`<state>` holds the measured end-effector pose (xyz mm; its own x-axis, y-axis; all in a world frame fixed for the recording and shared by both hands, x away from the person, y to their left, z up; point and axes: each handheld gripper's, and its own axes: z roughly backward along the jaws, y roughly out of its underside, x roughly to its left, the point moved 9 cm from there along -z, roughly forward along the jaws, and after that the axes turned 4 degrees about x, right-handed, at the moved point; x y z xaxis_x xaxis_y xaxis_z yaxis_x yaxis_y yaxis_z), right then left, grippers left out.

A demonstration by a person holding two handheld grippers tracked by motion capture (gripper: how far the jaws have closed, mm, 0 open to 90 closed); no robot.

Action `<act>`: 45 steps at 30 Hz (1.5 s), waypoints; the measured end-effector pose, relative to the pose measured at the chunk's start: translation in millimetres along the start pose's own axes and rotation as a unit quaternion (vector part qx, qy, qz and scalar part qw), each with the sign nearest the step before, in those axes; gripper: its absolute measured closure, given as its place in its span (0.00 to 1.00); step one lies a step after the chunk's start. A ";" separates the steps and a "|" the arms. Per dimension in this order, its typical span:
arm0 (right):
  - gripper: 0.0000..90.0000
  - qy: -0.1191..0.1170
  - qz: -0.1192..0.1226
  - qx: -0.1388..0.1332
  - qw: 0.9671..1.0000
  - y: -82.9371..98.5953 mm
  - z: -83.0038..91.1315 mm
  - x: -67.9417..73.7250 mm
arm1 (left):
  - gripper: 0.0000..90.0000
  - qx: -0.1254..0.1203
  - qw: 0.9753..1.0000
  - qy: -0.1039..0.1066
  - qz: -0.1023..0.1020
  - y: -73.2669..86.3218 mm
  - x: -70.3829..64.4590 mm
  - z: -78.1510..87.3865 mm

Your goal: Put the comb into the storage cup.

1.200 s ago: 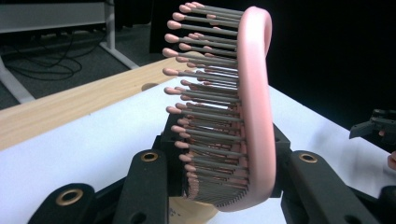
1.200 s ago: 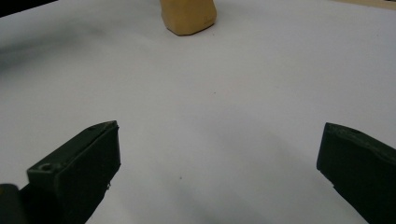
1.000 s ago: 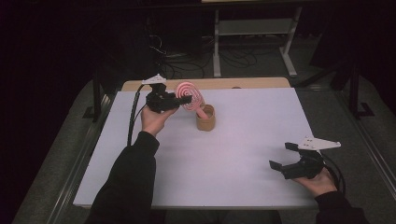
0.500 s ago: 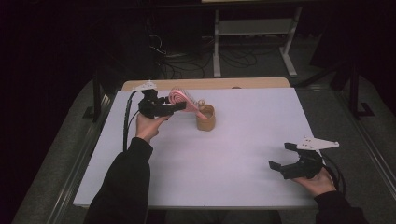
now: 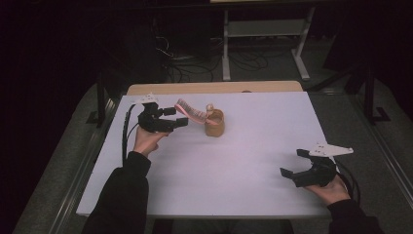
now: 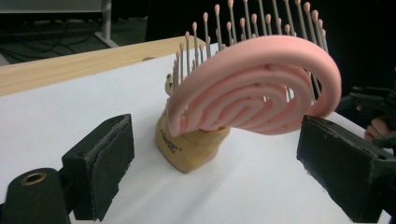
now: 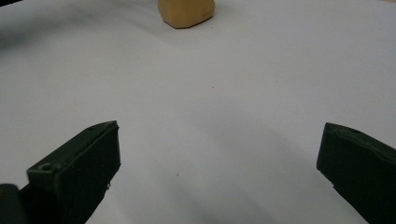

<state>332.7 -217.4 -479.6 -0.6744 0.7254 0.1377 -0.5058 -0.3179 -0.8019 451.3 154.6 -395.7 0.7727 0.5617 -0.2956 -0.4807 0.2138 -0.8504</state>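
Observation:
A pink hairbrush [image 5: 189,110] stands with its handle in a small tan wooden cup [image 5: 214,125] at the back middle of the white table [image 5: 243,161]. Its head leans out to the left, bristles up. My left gripper [image 5: 171,120] is just left of the brush head, open. In the left gripper view the brush [image 6: 261,88] and cup [image 6: 189,149] sit beyond my left gripper [image 6: 217,161], whose jaws are wide apart and touch nothing. My right gripper [image 5: 294,163] rests open near the front right edge. In the right gripper view my right gripper [image 7: 219,168] is over bare table, with the cup [image 7: 187,10] far ahead.
A wooden board [image 5: 214,87] runs along the table's back edge. Behind it, a dark floor holds cables and a white metal stand [image 5: 263,29]. The other hand's gripper [image 6: 373,100] appears far right in the left gripper view.
The brush head has tipped from upright to leaning left and lower. My left gripper has drawn back to the left and stands open. The right gripper has hardly moved.

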 end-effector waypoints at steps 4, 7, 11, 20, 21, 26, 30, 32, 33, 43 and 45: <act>0.00 0.001 0.000 0.001 1.000 0.4 -0.4 -0.4 | 0.12 0.001 1.000 0.006 0.000 5.2 -1.5 4.8; 0.00 0.001 0.002 0.001 1.000 0.1 -0.8 0.3 | 0.12 0.000 1.000 0.005 0.001 10.2 -0.7 10.1; 0.00 0.000 0.003 0.005 1.000 1.0 -2.2 1.2 | 0.11 -0.005 1.000 0.003 0.007 17.6 3.6 19.4; 0.00 0.001 0.004 0.006 1.000 1.4 -2.6 1.2 | 0.04 -0.015 1.000 -0.011 0.005 28.0 10.1 33.8; 0.00 0.001 0.004 0.006 1.000 1.4 -2.6 1.2 | 0.04 -0.017 1.000 -0.012 0.006 28.7 10.3 35.2; 0.00 0.002 0.004 0.006 1.000 1.3 -2.1 1.1 | 0.00 -0.021 1.000 -0.017 0.002 32.5 10.7 41.7; 0.00 0.002 0.004 0.005 1.000 1.4 -1.9 1.1 | 0.00 -0.029 0.999 -0.027 -0.005 35.4 12.1 47.9; 0.00 0.002 0.004 0.004 1.000 1.2 -1.8 1.2 | 0.00 -0.036 0.999 -0.030 -0.005 37.0 13.4 52.0; 0.00 0.002 0.003 0.004 1.000 1.1 -1.7 1.2 | 0.00 -0.038 0.999 -0.034 -0.006 37.9 14.5 53.9; 0.00 0.004 0.001 0.001 1.000 0.2 -0.7 1.5 | 0.00 -0.059 0.997 -0.050 0.000 50.8 23.6 72.0; 0.00 0.004 0.000 0.002 1.000 0.6 -0.6 1.5 | 0.00 -0.063 0.997 -0.054 0.000 53.5 25.1 75.5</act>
<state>331.8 -216.1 -480.2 -0.6708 0.7296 0.1330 -0.5076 -0.3209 -0.7996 413.7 240.5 -415.8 0.7204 0.6460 -0.2525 -0.4197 0.1161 -0.9002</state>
